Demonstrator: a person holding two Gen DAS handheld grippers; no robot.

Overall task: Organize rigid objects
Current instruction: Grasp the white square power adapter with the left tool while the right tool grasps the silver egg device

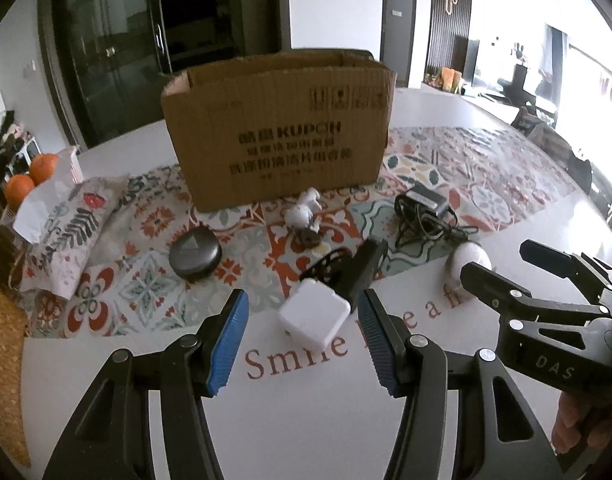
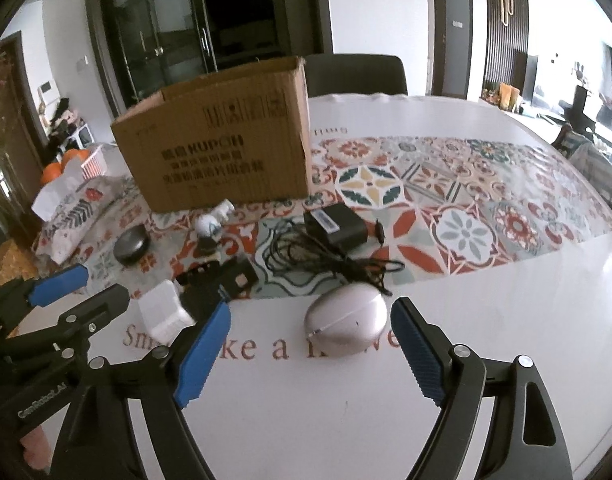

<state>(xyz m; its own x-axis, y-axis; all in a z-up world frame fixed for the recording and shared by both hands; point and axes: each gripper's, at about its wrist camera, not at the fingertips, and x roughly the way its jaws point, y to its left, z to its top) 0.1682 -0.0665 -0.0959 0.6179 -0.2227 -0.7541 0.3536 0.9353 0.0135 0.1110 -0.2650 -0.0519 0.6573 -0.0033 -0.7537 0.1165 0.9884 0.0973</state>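
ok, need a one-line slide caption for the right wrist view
Right gripper open around silver egg-shaped case on table; cardboard box behind.

My left gripper (image 1: 302, 344) has black arms with blue bumpy pads (image 1: 230, 340) and round silver screws (image 1: 416, 339). My right gripper (image 2: 309, 354) looks the same, and its side has white letters (image 1: 555, 367) on it.

White charger cube (image 1: 314, 317) between the open left tool's (image 1: 302, 340) blue pads, cardboard box (image 1: 278, 128) beyond.
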